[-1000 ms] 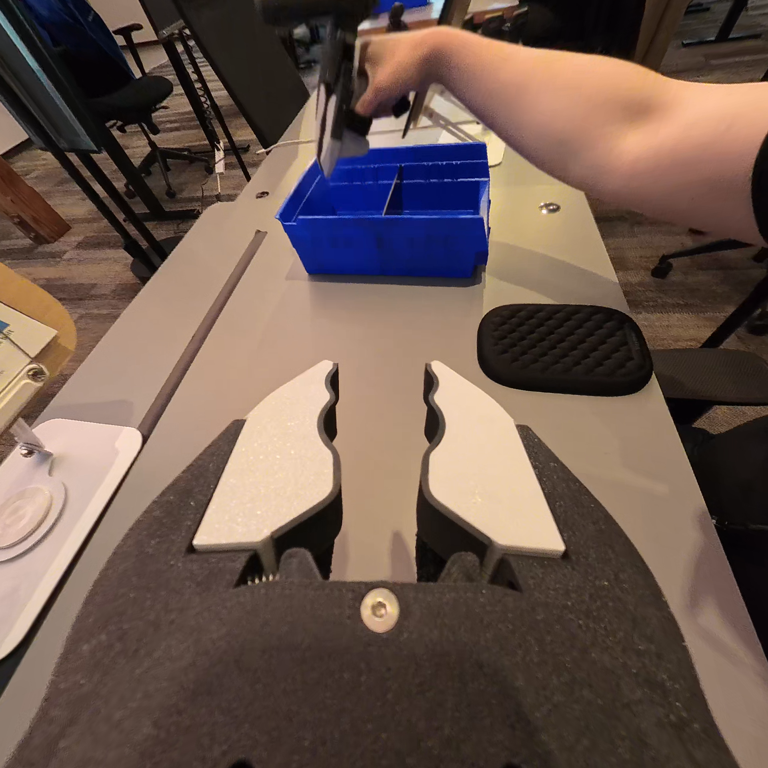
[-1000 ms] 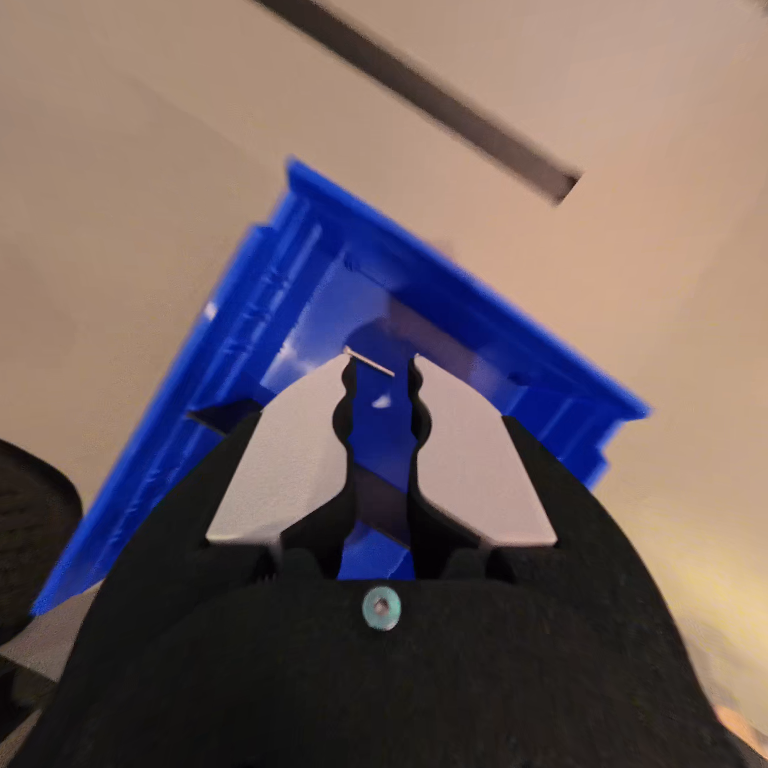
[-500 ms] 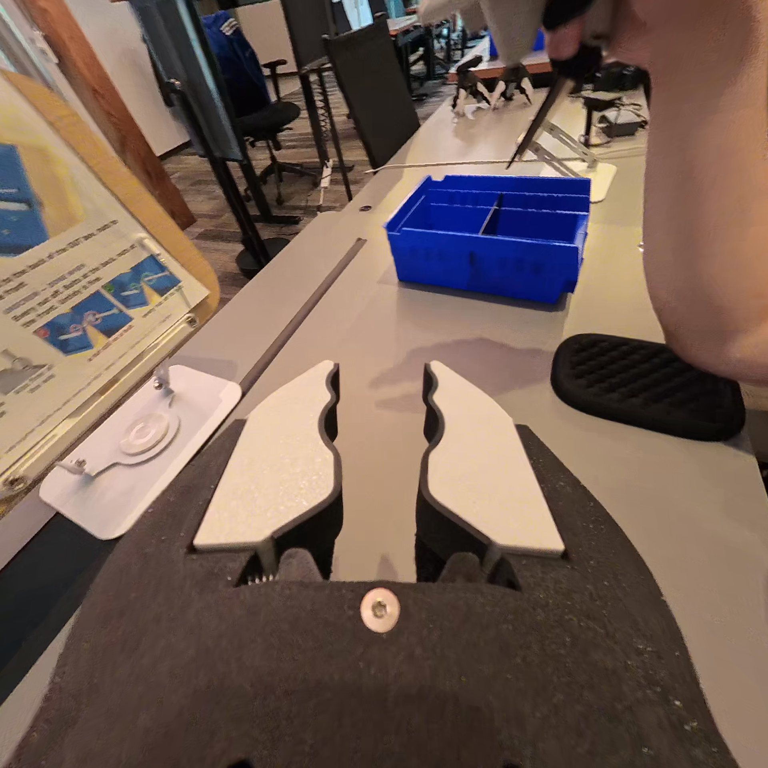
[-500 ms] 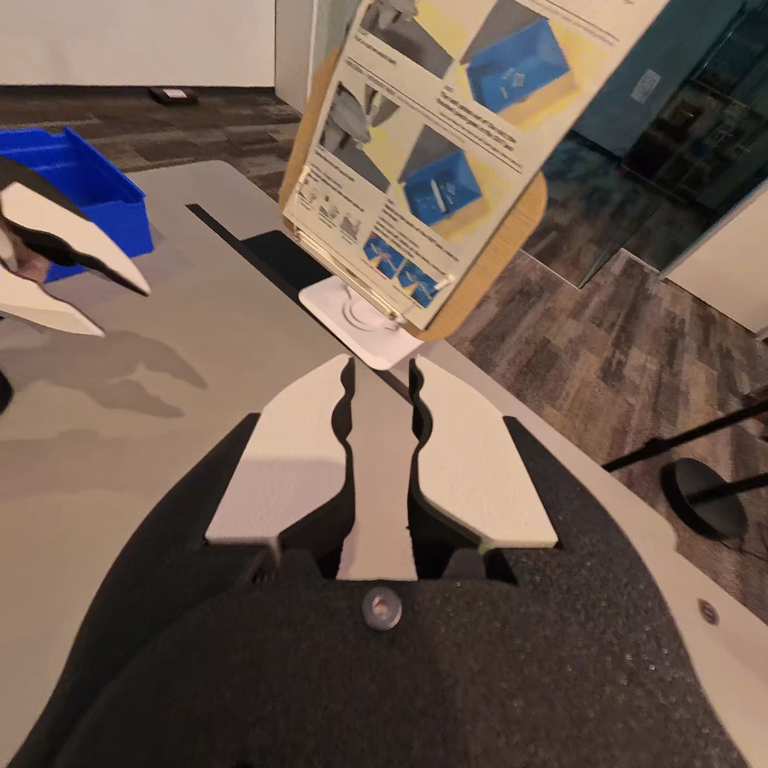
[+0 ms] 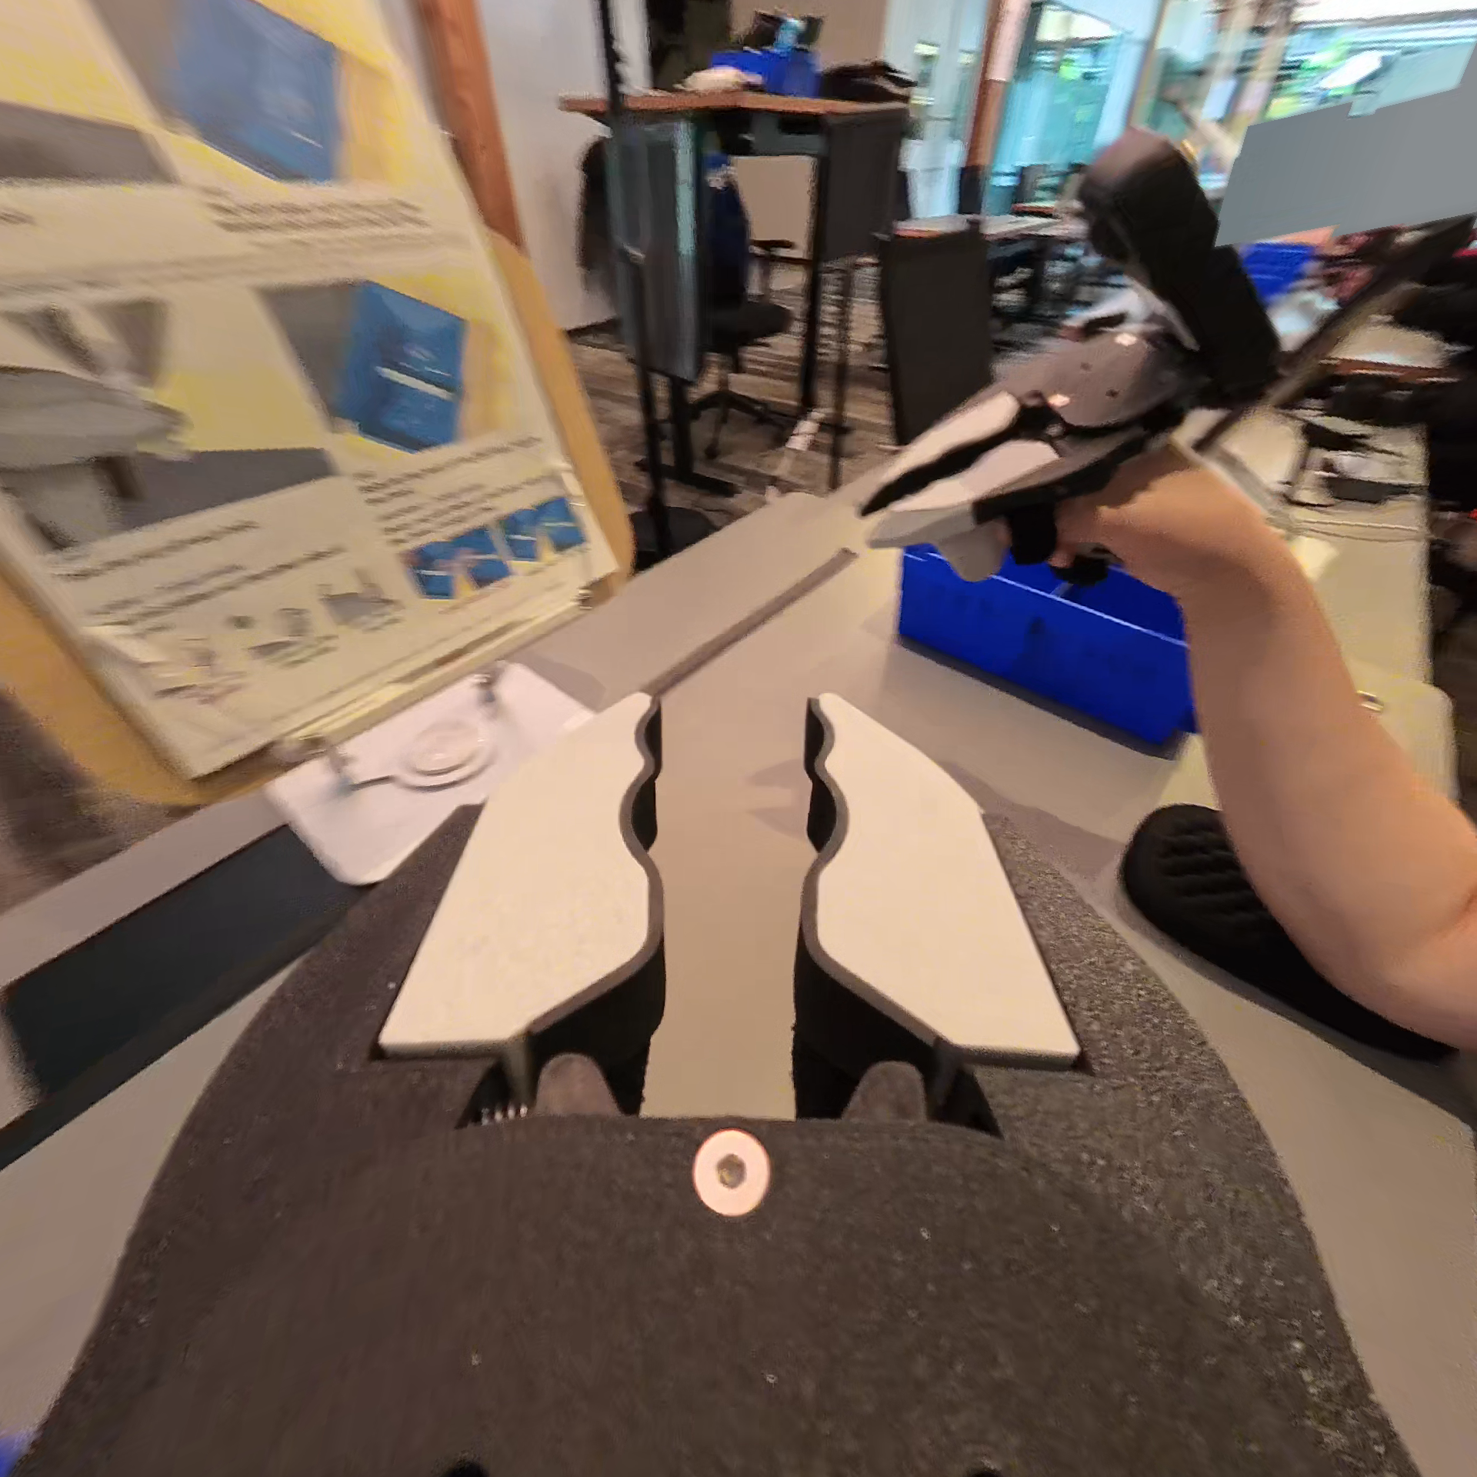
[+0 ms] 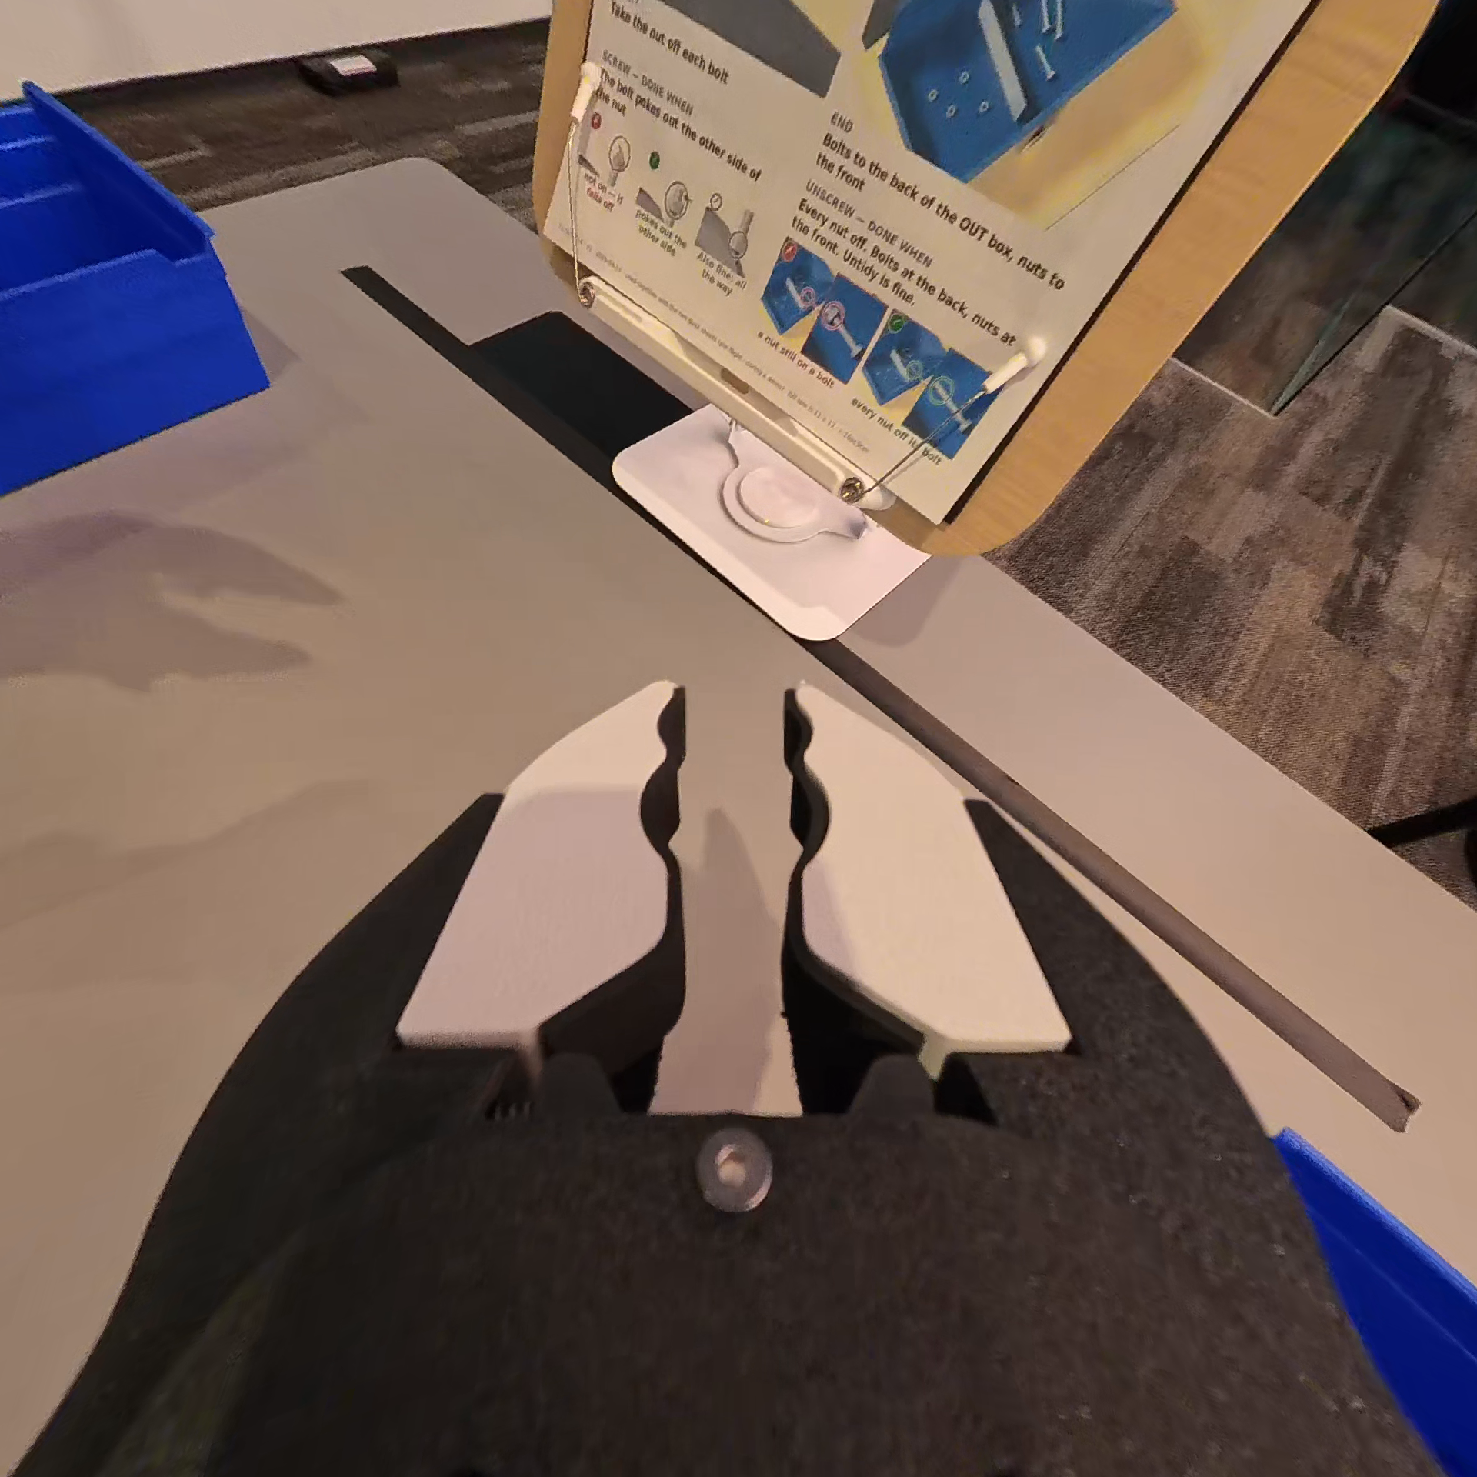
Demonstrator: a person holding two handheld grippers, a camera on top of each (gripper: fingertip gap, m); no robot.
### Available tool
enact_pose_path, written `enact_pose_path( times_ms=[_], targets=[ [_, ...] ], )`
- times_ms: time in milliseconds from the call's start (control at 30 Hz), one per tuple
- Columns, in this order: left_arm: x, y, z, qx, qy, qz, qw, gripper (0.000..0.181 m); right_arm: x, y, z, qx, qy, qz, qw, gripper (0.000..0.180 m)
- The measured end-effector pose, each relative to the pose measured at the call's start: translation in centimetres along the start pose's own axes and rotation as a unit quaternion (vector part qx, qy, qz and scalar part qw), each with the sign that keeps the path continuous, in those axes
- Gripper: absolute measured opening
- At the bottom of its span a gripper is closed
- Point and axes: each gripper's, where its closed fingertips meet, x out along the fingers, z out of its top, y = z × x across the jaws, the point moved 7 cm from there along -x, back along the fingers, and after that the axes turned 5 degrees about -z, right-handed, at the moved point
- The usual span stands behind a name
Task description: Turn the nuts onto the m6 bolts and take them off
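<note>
Both jaws stand apart and empty. I've swung my right gripper (image 6: pixel 734 697) from the blue bin (image 5: pixel 1039 639) toward the instruction card (image 6: pixel 839 200) at twelve o'clock. No bolt grasped yet.

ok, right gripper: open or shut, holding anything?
Open and empty. Right gripper: its fingers stand apart with only bare table showing in the gap between them.
</note>
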Motion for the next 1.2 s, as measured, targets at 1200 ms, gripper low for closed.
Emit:
enact_pose_path(
  times_ms=[1200],
  targets=[
    [-17.2,26.4,-24.4,-0.239,0.494,0.222,0.806,0.019,0.6,-2.9,-2.5,0.032,0.043,0.012,0.998,0.022]
  ],
)
